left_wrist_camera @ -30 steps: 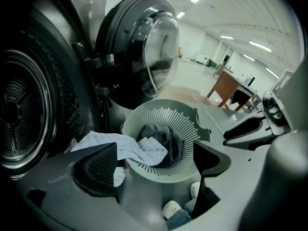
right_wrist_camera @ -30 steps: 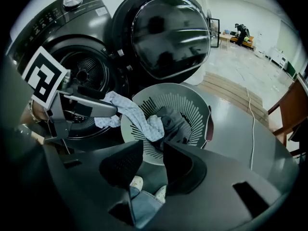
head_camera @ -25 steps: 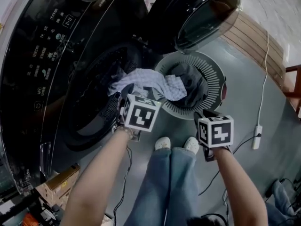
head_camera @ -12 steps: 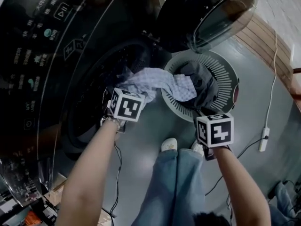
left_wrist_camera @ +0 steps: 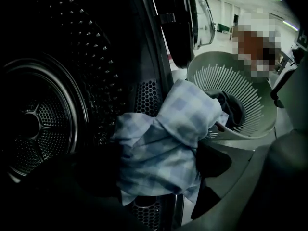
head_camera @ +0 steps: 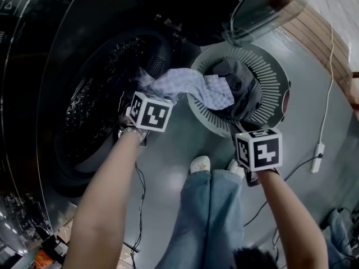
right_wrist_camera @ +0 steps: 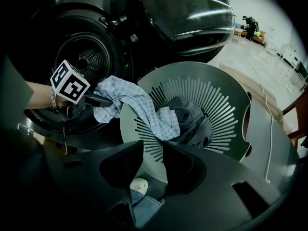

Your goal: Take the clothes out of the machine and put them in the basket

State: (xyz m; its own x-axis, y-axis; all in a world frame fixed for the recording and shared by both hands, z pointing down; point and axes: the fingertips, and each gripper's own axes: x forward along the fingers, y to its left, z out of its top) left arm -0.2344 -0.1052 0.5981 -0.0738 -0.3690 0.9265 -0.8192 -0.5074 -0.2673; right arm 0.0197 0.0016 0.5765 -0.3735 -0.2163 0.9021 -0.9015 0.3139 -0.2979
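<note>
"While your left gripper [right_wrist_camera: 103, 100] is at the mouth of the drum [head_camera: 106, 83], its jaws stand wide. One bunched end of the checked cloth [head_camera: 193, 88] sits between them, but the pads don't pinch it."

"And the rest of the cloth?"

"It stretches from the machine's opening across to the basket [head_camera: 269, 74]. It crosses the rim, and its far end lies against a dark grey garment [head_camera: 241, 91] already inside (the basket stands on the floor just beside the machine, close to the open door [head_camera: 269, 4])."

"What about my right one?"

"Your right gripper [right_wrist_camera: 153, 146] hovers over the near side of the basket, pointing steeply down and well apart from the cloth. Its jaws are a narrow gap apart and hold nothing. Through that gap you see the basket's slatted wall and, lower down, one of your white shoes [head_camera: 200, 164]."

"Is anything left in the drum?"

"It's too dark in there to tell. You can make out only the perforated metal wall."
</note>
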